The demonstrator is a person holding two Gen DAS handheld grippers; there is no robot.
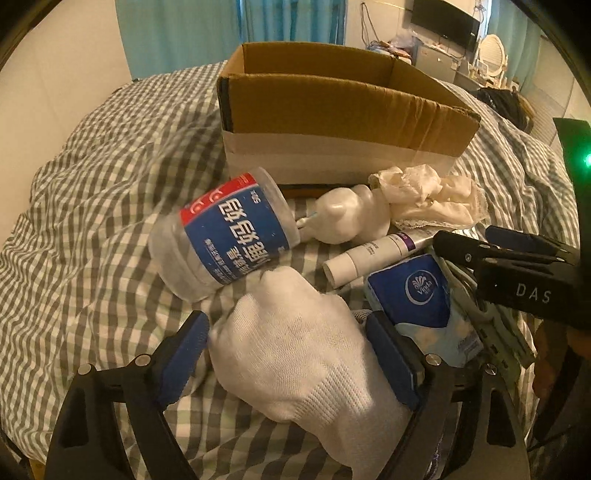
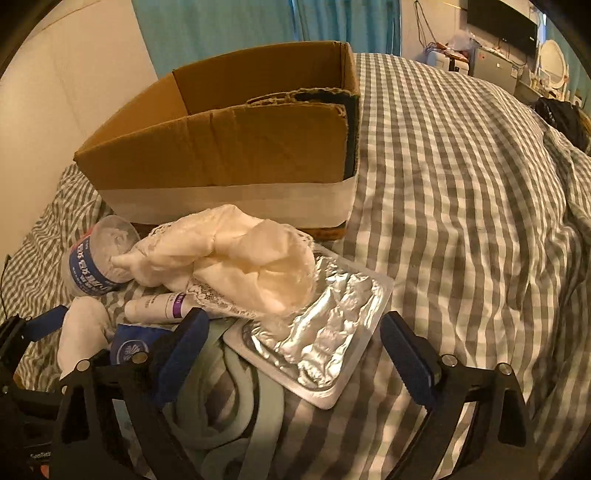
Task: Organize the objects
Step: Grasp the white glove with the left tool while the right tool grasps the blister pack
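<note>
An open cardboard box stands on the checked bed, also in the right wrist view. Before it lie a plastic bottle, a white figurine, cream lace cloth, a white and purple tube, a blue tissue pack and a white sock. My left gripper is open with the sock between its fingers. My right gripper is open above a foil tray and a pale green cable. The lace cloth partly covers the tray.
The bed's grey and white checked cover stretches wide to the right of the box. A wall and teal curtains stand behind the box. A dark bag and furniture lie at the far right.
</note>
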